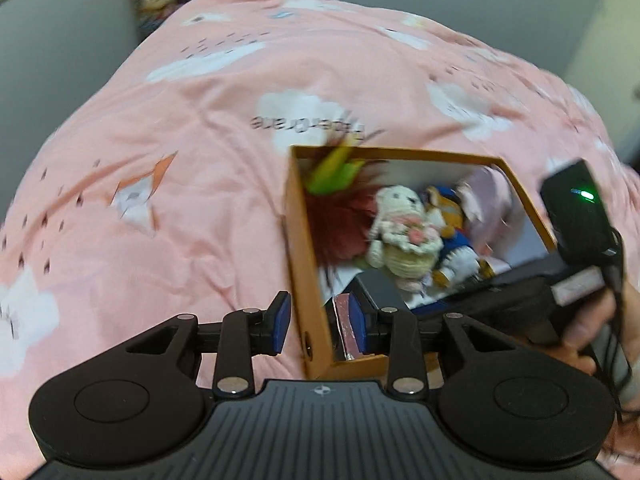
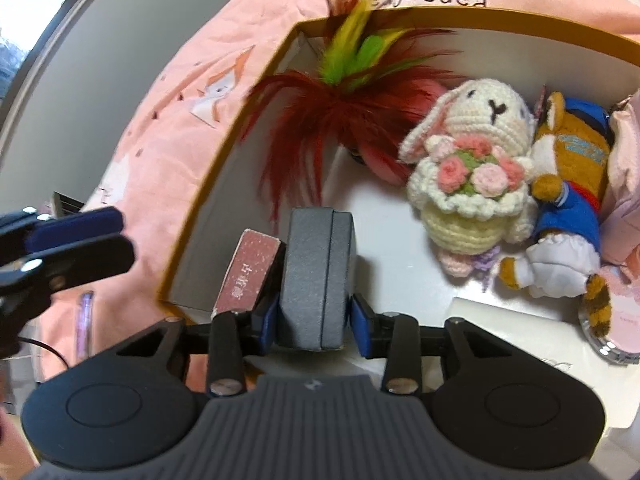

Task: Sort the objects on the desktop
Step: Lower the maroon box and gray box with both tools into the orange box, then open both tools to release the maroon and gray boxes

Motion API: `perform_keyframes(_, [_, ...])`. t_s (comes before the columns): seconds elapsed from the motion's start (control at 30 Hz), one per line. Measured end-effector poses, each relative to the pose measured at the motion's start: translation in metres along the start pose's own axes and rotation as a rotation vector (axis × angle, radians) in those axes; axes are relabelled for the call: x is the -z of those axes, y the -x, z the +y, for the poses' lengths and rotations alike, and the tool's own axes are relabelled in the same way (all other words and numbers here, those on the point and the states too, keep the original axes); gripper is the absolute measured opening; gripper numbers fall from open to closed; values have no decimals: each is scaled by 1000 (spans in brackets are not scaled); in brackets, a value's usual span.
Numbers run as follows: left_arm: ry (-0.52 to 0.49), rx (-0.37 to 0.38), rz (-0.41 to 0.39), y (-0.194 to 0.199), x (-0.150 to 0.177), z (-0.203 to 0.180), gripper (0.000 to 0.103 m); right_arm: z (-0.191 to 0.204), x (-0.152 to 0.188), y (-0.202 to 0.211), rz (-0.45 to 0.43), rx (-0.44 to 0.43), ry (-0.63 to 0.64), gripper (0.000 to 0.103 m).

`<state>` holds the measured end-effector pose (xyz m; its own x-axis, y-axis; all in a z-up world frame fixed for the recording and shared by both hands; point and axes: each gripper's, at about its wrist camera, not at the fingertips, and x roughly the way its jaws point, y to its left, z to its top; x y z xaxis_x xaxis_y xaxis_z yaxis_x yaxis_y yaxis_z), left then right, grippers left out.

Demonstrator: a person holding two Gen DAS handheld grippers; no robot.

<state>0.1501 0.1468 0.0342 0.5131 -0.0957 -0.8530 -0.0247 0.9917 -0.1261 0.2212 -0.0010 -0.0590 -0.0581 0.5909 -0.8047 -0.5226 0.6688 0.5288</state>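
orange-walled box (image 2: 208,184) sat on a pink bedspread (image 1: 180,160) printed with white clouds; no desk was visible.

inside the box, white floor: a feather toy (image 2: 320,108), dark red with green and yellow tips, at the far left corner, its tips sticking out over the rim. beside it a crocheted white rabbit (image 2: 472,168) holding a pink yarn bouquet, lying on its back. touching the rabbit's right side, a plush in orange and blue (image 2: 568,184) with a striped tail. something pale pink at the box's right edge, cut off by the frame; could not tell what it was.

right hand-held gripper (image 2: 316,320) was over the near part of the box. a grey case (image 2: 316,272) stood on edge between its blue pads (image 2: 267,320). left pad lay against the case; a narrow gap showed at the right pad. jaws partly spread, not pinching the case.

a small dusty-red box (image 2: 250,276) with pale lettering leaned against the grey case's left side, near the box's left wall.

left hand-held gripper (image 1: 320,324) hung above the box's left wall, one pad outside, one inside; jaws spread, nothing between them but the wall edge below. left view was motion-blurred.

a pink pen (image 2: 85,324) lay on the bedspread outside the box, left of it.
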Motion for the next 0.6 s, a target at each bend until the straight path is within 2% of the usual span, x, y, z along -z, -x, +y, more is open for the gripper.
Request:
perform_keyframes(0.2, [102, 22, -4, -11, 12, 15, 37, 3, -2, 2, 12, -19, -10, 44])
perform_keyframes(0.3, [157, 63, -2, -15, 18, 22, 37, 1, -3, 3, 25, -73, -41, 44])
perform_keyframes(0.5, [219, 96, -14, -19, 24, 30, 34, -2, -1, -1, 32, -73, -72, 45])
perform_keyframes(0.6, [235, 109, -7, -23, 26, 33, 31, -3, 1, -4, 25, -104, -94, 38])
